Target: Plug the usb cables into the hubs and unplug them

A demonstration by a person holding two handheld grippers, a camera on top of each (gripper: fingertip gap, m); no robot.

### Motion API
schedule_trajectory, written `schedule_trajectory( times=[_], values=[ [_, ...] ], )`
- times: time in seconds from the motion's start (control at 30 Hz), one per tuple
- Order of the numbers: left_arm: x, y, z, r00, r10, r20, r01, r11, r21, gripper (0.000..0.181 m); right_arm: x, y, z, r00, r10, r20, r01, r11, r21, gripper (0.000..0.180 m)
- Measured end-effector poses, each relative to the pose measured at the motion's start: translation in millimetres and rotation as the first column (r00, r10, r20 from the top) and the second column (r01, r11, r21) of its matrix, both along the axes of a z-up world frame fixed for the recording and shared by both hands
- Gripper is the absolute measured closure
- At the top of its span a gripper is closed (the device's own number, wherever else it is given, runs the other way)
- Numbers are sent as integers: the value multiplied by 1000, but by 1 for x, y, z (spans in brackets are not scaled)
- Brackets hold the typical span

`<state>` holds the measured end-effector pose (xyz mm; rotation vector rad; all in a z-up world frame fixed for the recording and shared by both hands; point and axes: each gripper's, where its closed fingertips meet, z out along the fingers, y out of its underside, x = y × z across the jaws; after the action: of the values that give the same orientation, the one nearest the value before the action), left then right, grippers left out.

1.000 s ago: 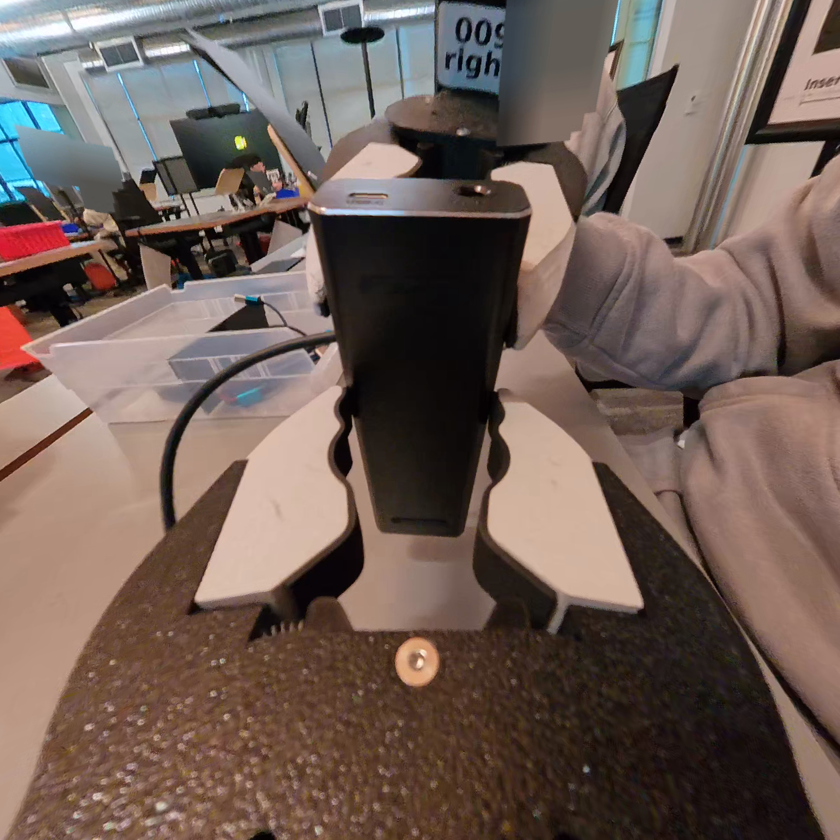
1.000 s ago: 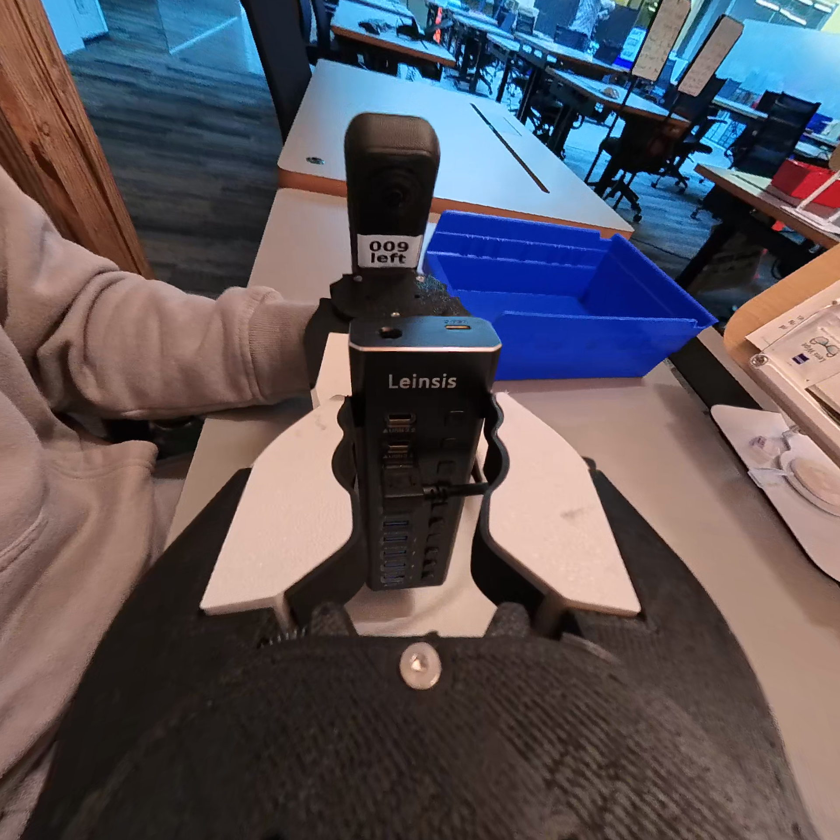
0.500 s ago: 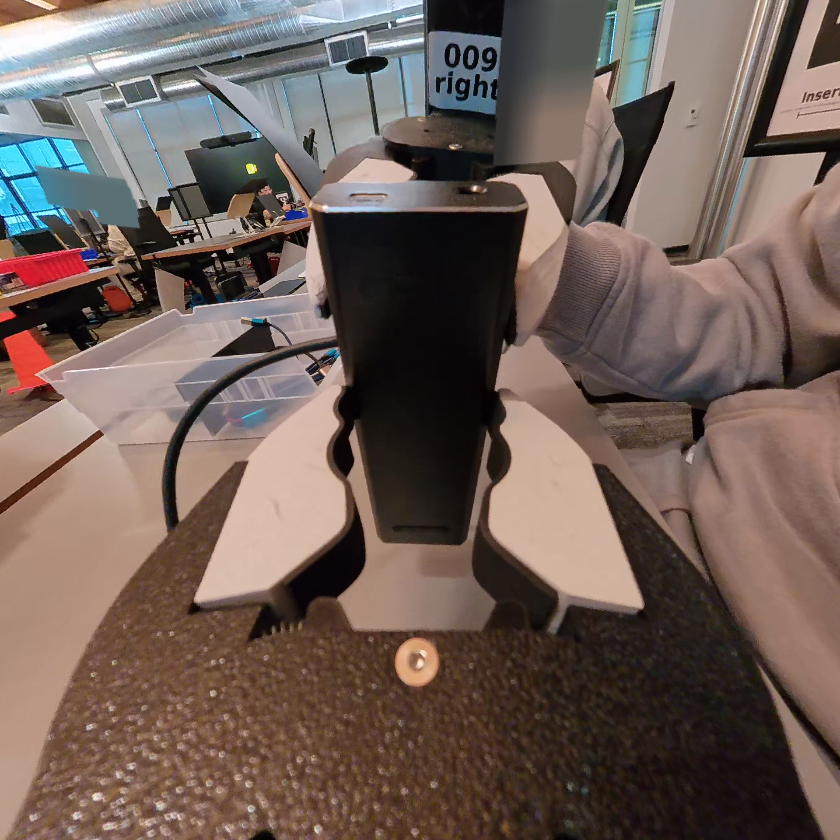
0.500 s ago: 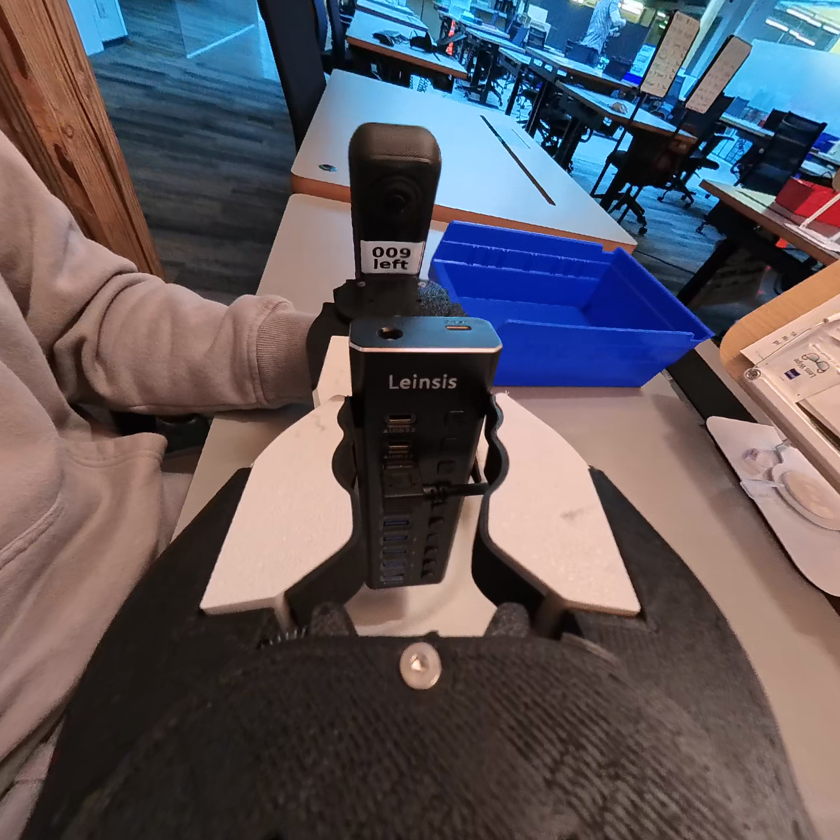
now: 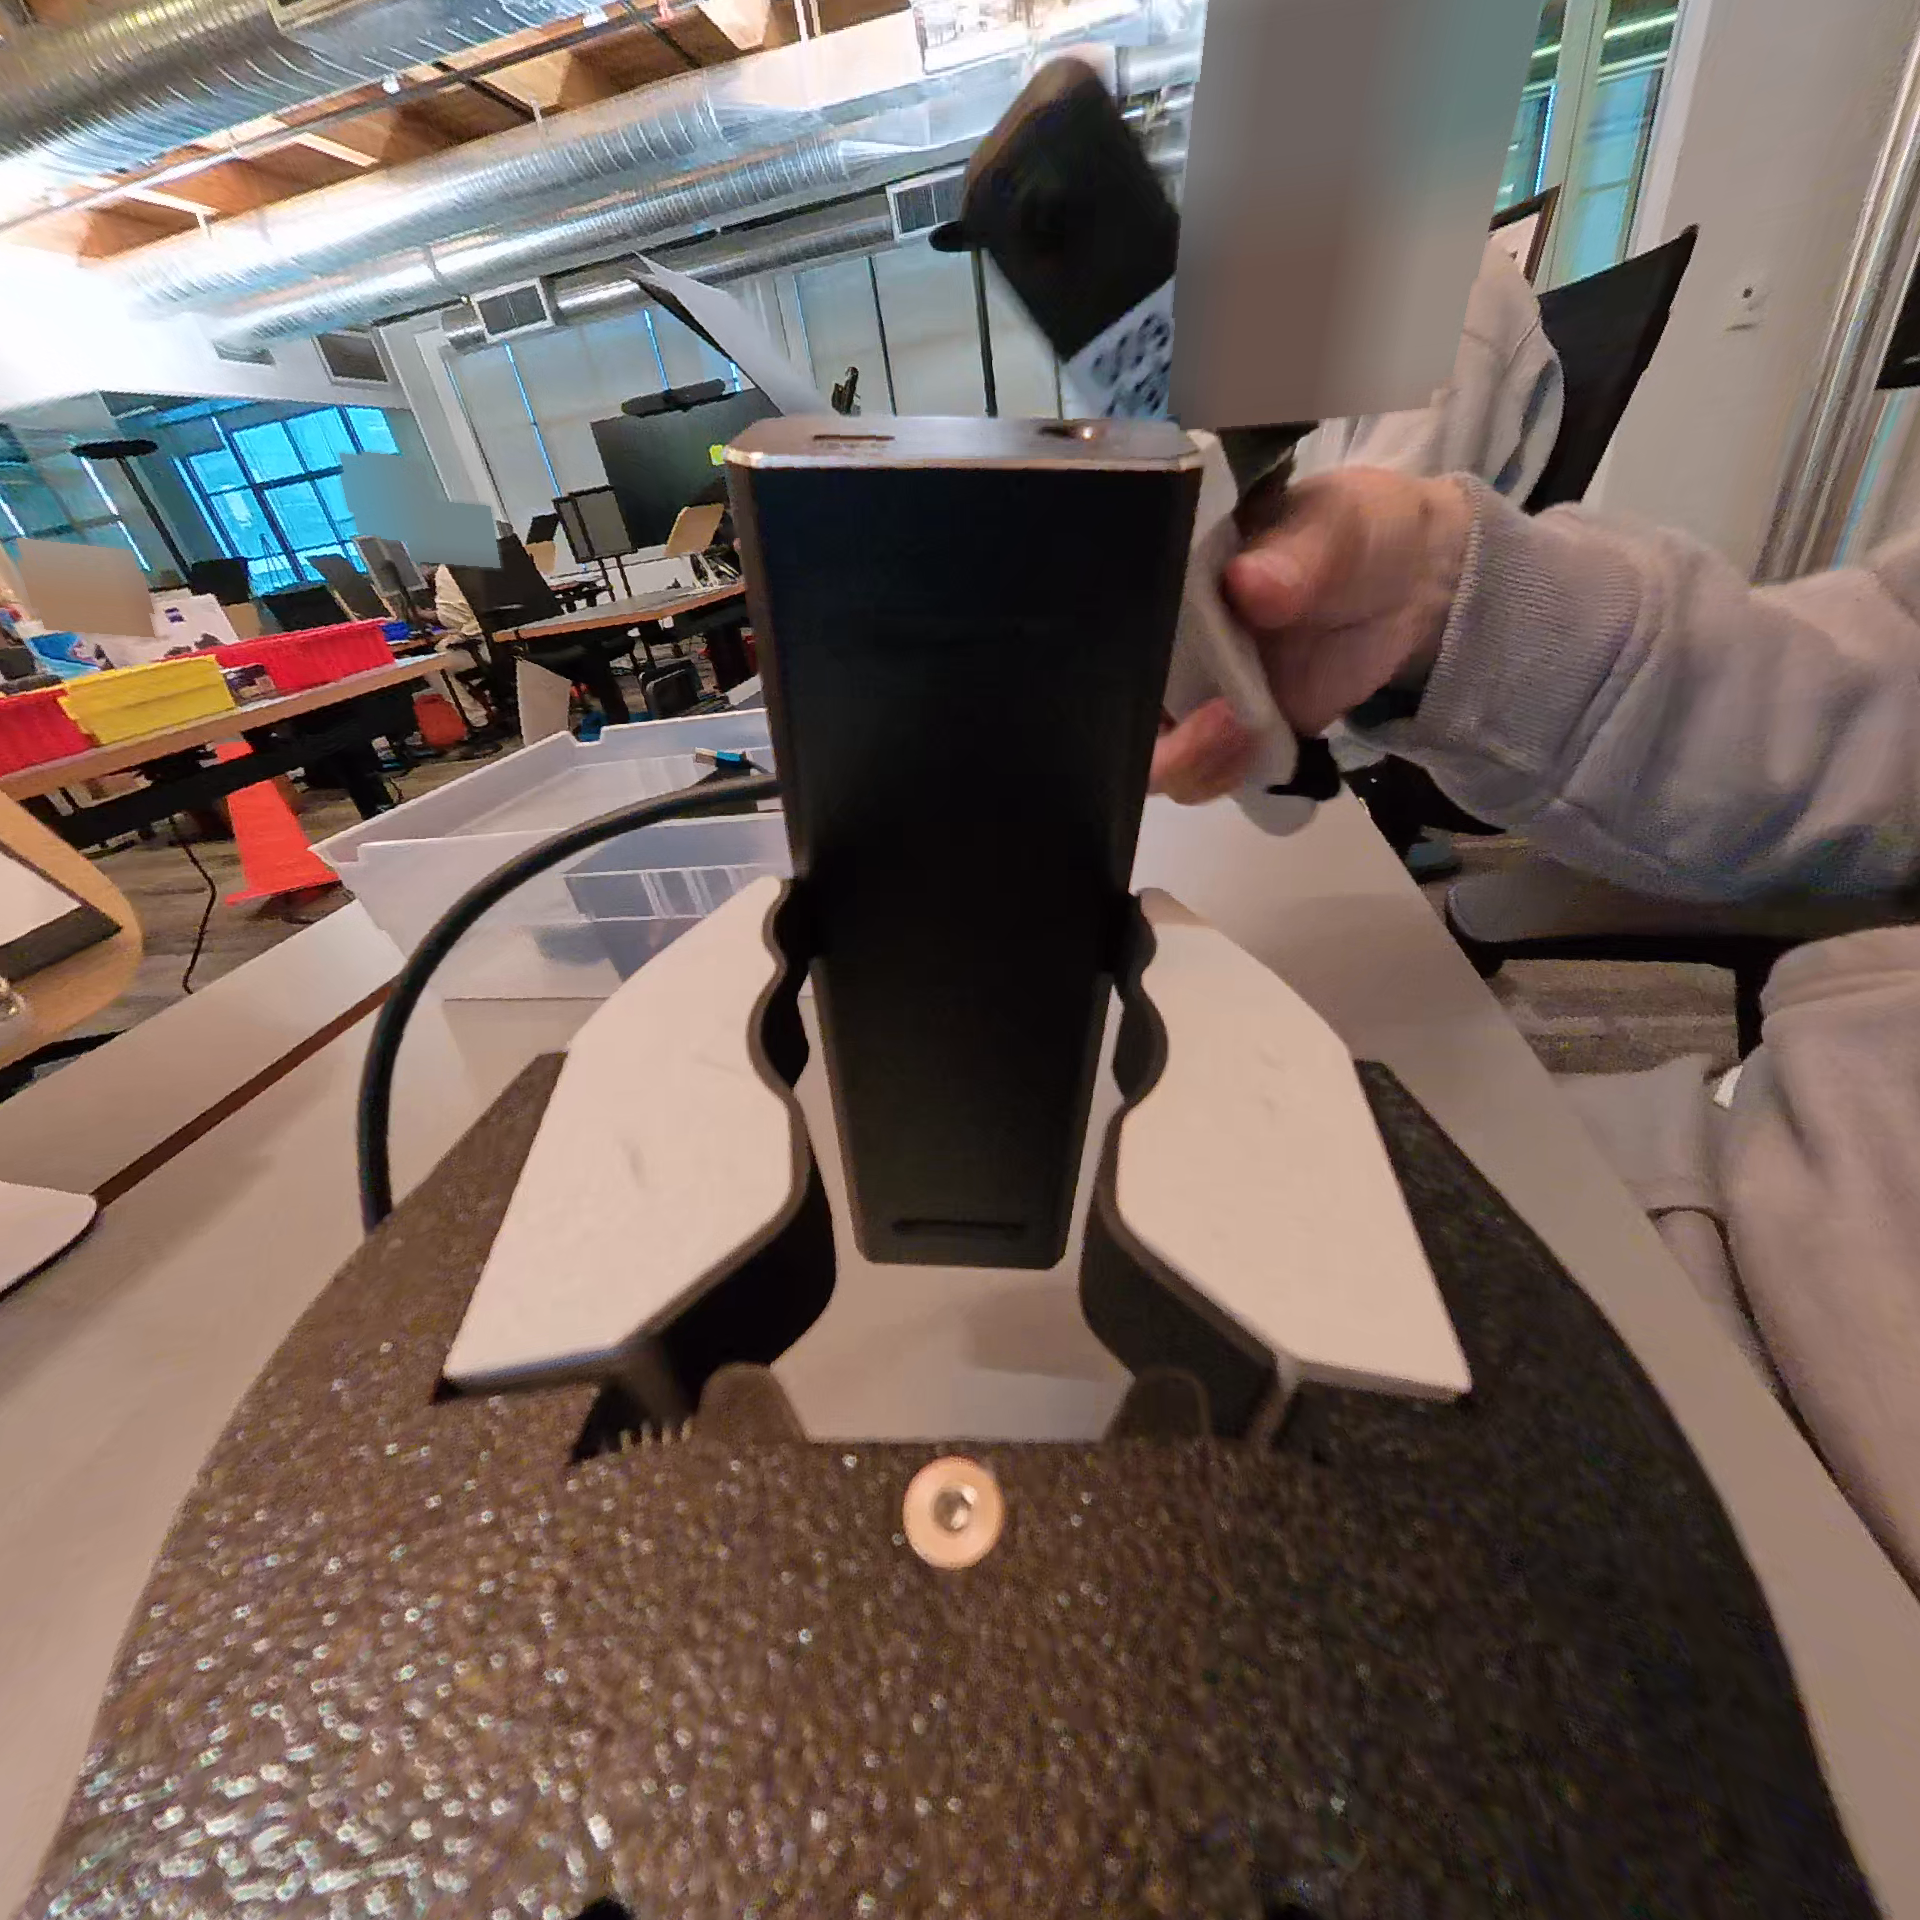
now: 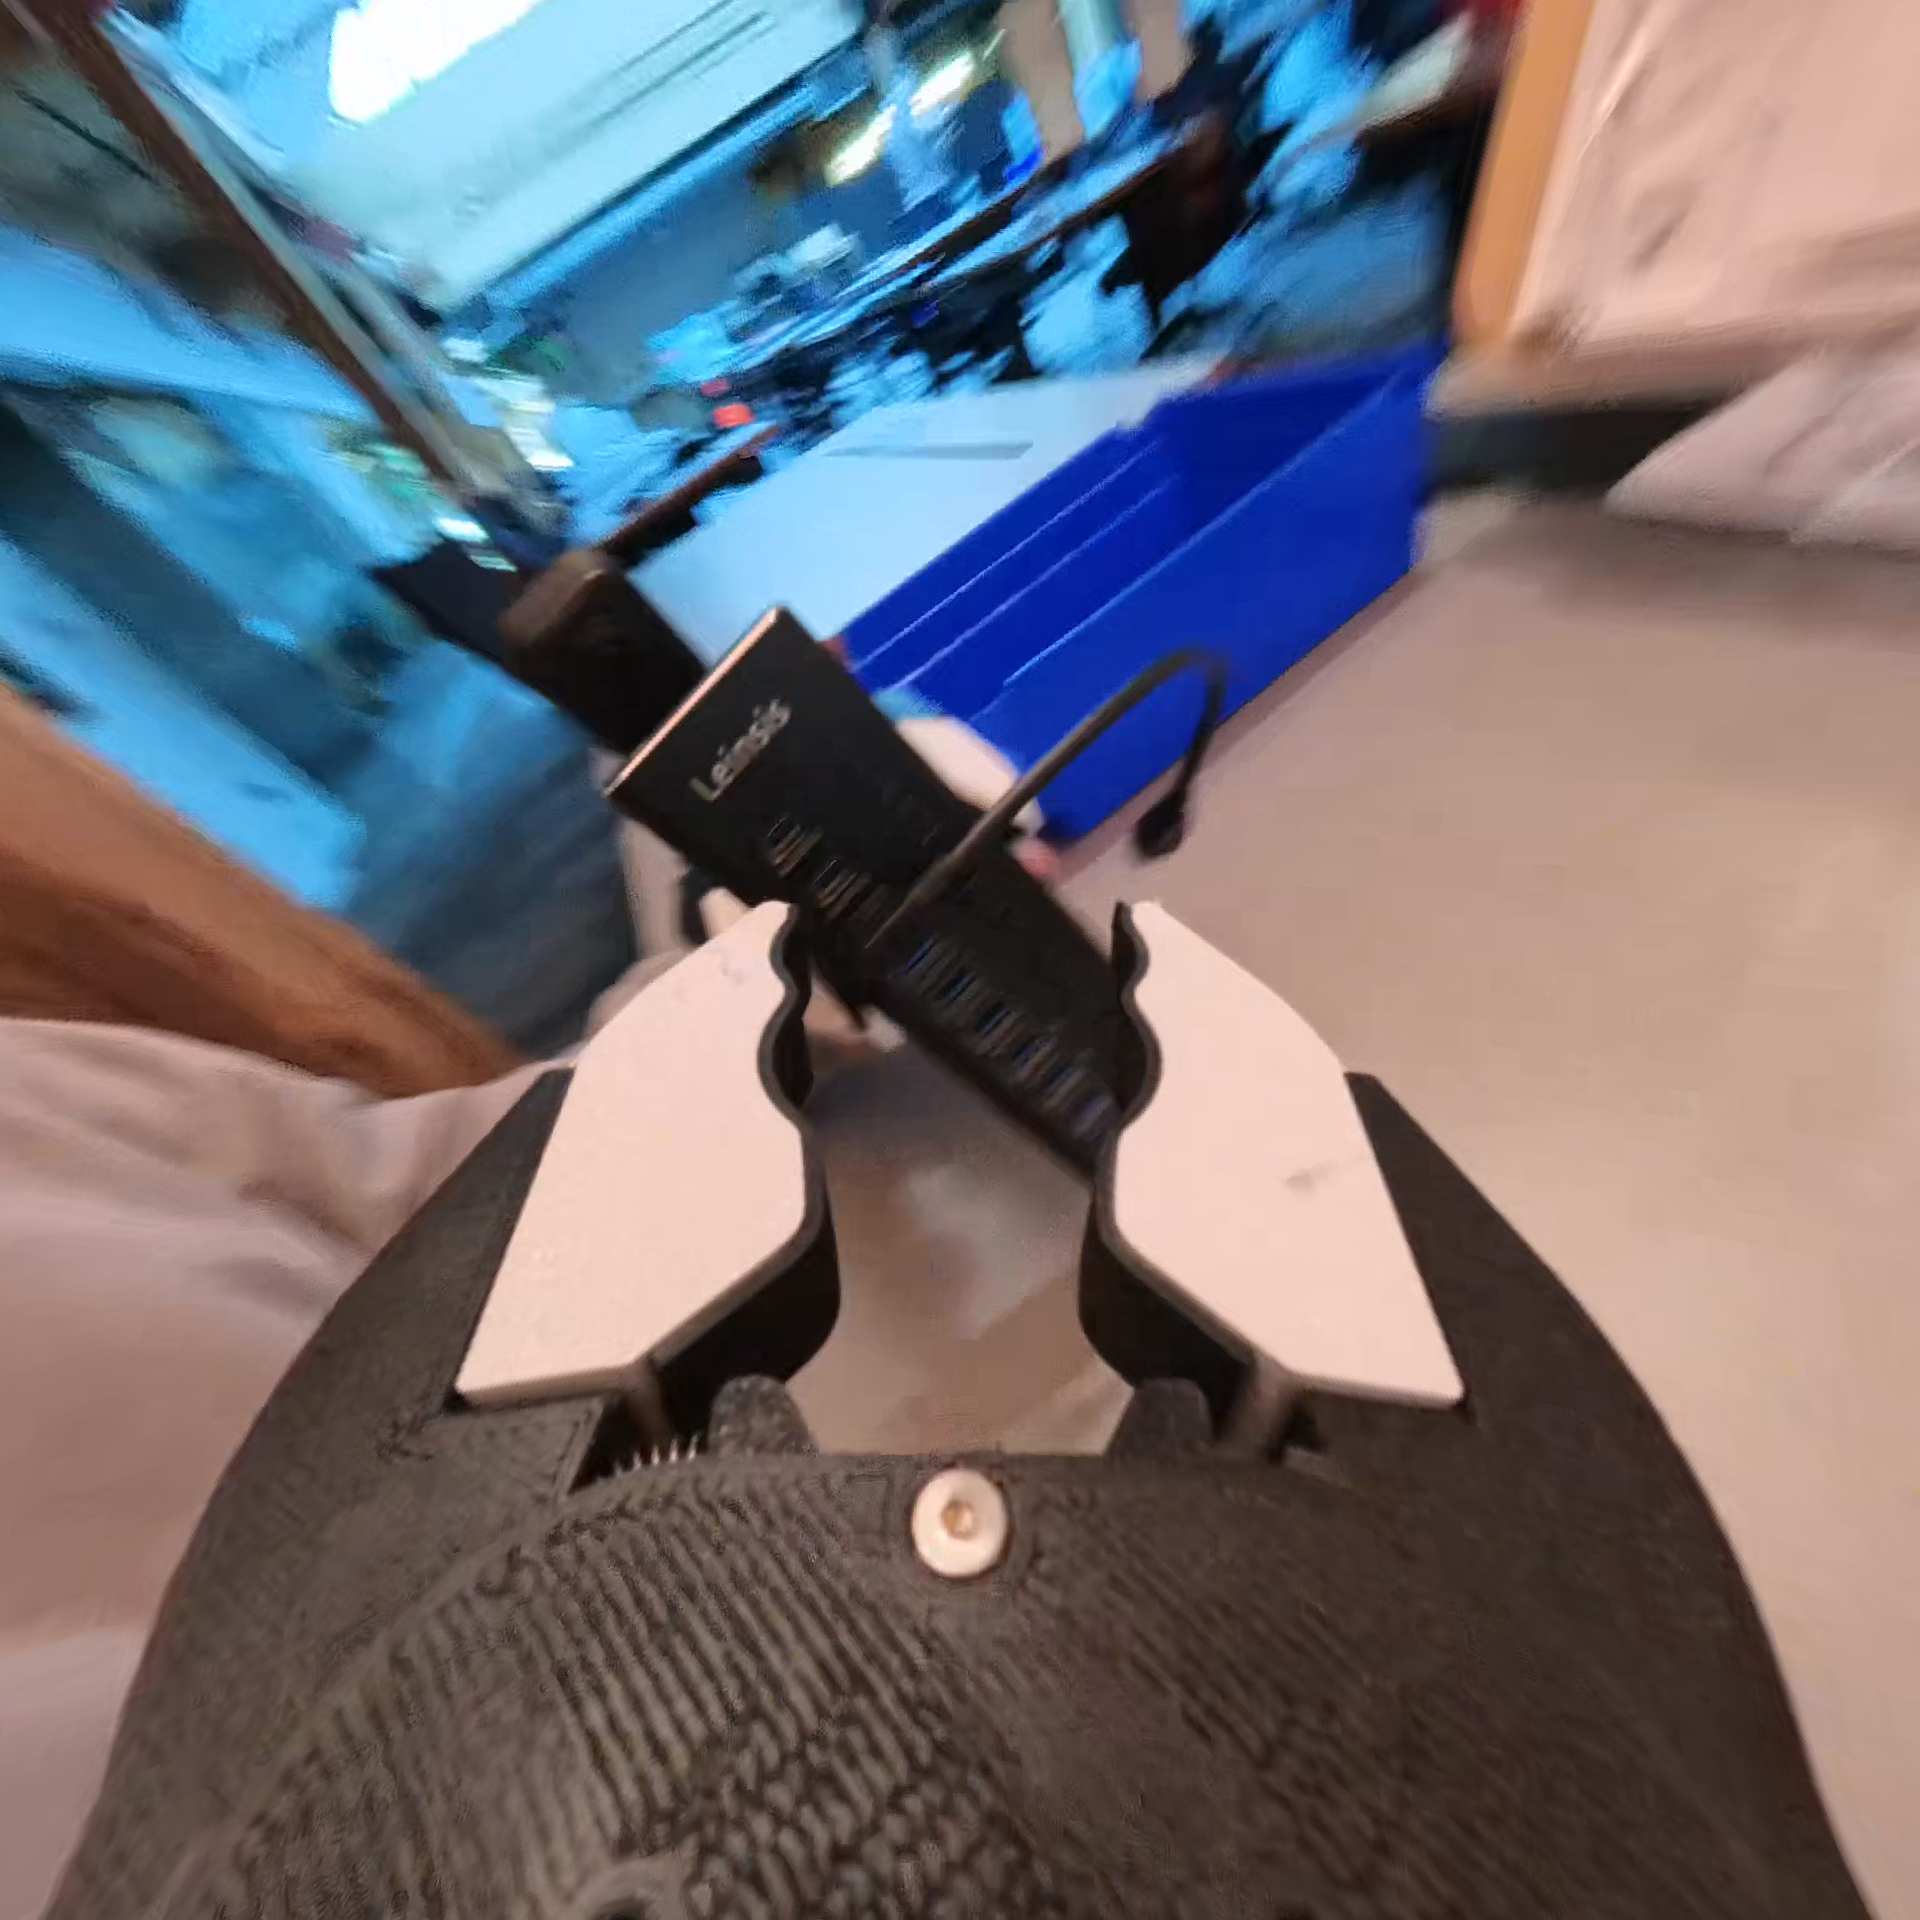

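My left gripper (image 5: 956, 914) is shut on a black USB hub (image 5: 956, 727) and holds it upright above the table, plain back side toward me. A black cable (image 5: 416, 987) curves out from behind the hub on the left. In the blurred, rolled right wrist view, the hub (image 6: 831, 790) lies tilted just beyond my right gripper (image 6: 956, 920), whose jaws stand apart and hold nothing. A thin black cable (image 6: 1049, 779) is plugged into the hub's port side and loops to a loose end (image 6: 1164, 826). In the left wrist view a hand (image 5: 1340, 603) holds the right gripper beside the hub's upper right.
A clear plastic bin (image 5: 499, 831) stands on the pale table (image 5: 208, 1091) behind the hub. A blue bin (image 6: 1195, 582) stands at the far side in the right wrist view. A grey sleeve (image 5: 1662, 727) reaches in from the right.
My right gripper has come off the hub's top end and swung away with a roll, which blurs its view. My left gripper still holds the hub upright.
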<state>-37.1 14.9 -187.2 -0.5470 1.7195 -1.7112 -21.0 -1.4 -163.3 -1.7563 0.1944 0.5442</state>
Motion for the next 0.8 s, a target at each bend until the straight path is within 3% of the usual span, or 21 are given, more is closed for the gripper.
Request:
schedule_trajectory(
  times=[0.1,0.23,0.3,0.57,0.8],
  values=[
    [-1,-4,-3,1000,-18,10,17,1000,24,123,-20,-2,-11,924,130,-359,-158,986,-50,132],
    [-4,-16,-8,998,-57,13,55,995,82,123,-34,-1,-14,849,166,-501,-234,969,-75,155],
    [-5,-17,-9,998,-59,14,58,995,86,123,-33,-1,-17,859,137,-494,-206,975,-87,168],
    [-6,-34,-16,994,-107,-9,108,987,122,123,-32,-26,-28,860,170,-481,-271,951,-148,169],
    [-7,-46,-12,990,-142,-1,142,985,94,123,-34,-34,-23,853,184,-488,-263,960,-97,169]
  ],
)
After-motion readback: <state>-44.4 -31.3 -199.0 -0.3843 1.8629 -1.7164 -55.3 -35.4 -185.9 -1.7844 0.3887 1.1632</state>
